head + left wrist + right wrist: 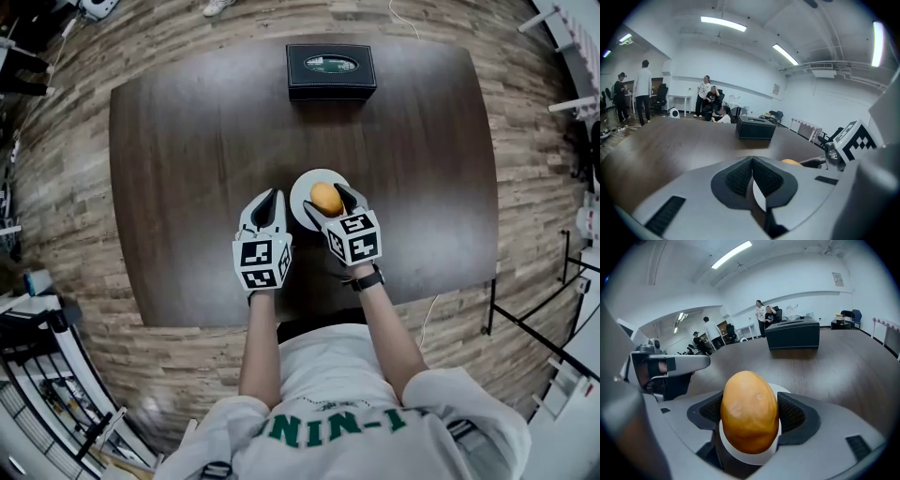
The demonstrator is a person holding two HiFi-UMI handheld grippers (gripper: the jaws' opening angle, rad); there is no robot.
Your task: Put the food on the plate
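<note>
An orange, egg-shaped piece of food (pixel 325 198) sits between the jaws of my right gripper (pixel 328 202), directly over the small white plate (pixel 304 189) at the middle of the dark table. In the right gripper view both pads press on the sides of the food (pixel 750 411), and the plate's rim (pixel 746 457) shows beneath it. I cannot tell whether the food touches the plate. My left gripper (pixel 270 198) rests just left of the plate with its jaws together and nothing between them. In the left gripper view a sliver of the plate (pixel 759 197) shows under the closed pads (pixel 740 176).
A black box (pixel 331 71) stands at the far edge of the brown table (pixel 187 141), straight beyond the plate. The box (pixel 755 127) also shows in the left gripper view, with people and chairs far behind it. Wooden floor surrounds the table.
</note>
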